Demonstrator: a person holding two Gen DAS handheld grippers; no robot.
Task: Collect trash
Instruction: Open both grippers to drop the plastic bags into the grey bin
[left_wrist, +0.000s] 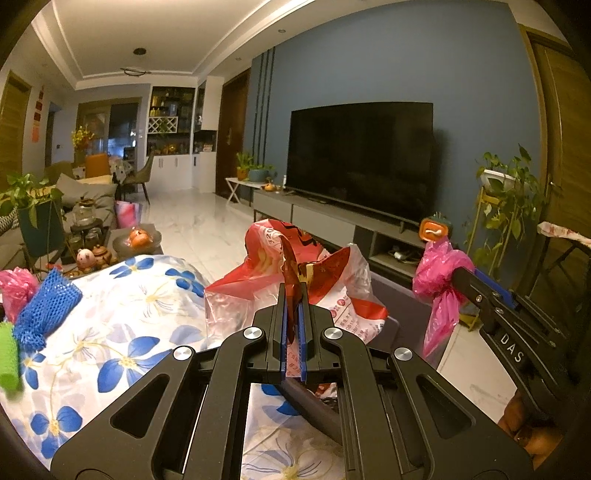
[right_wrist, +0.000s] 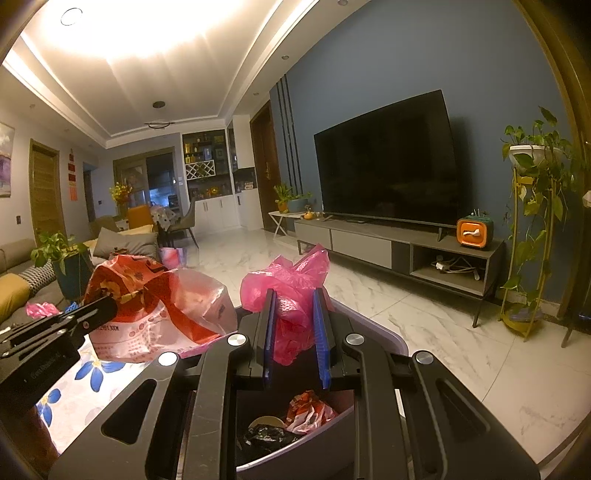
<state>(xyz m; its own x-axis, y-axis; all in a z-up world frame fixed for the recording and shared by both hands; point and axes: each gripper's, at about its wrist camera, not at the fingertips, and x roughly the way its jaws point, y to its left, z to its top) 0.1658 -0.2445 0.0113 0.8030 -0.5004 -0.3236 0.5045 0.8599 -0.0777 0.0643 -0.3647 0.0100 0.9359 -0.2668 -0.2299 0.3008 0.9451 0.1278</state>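
Observation:
My left gripper (left_wrist: 293, 295) is shut on a crumpled red-and-white plastic bag (left_wrist: 332, 280), held up over the edge of the floral-clothed table (left_wrist: 110, 332). My right gripper (right_wrist: 294, 314) is shut on a pink plastic bag (right_wrist: 288, 280) that bulges between its blue pads, directly above a grey trash bin (right_wrist: 373, 325). Inside the bin lie a red-and-white wrapper (right_wrist: 310, 410) and black crumpled plastic (right_wrist: 266, 435). The left wrist view shows the right gripper (left_wrist: 460, 275) with the pink bag (left_wrist: 439, 273) at the right. The right wrist view shows the left gripper (right_wrist: 109, 304) with the red-and-white bag (right_wrist: 159, 306).
A blue mesh net (left_wrist: 44, 310), another pink bag (left_wrist: 16, 288) and a green object (left_wrist: 9, 358) lie on the table's left side. A TV stand (right_wrist: 399, 243) with a large TV (right_wrist: 388, 173) lines the blue wall. A plant stand (right_wrist: 532, 229) is at the right, over marble floor.

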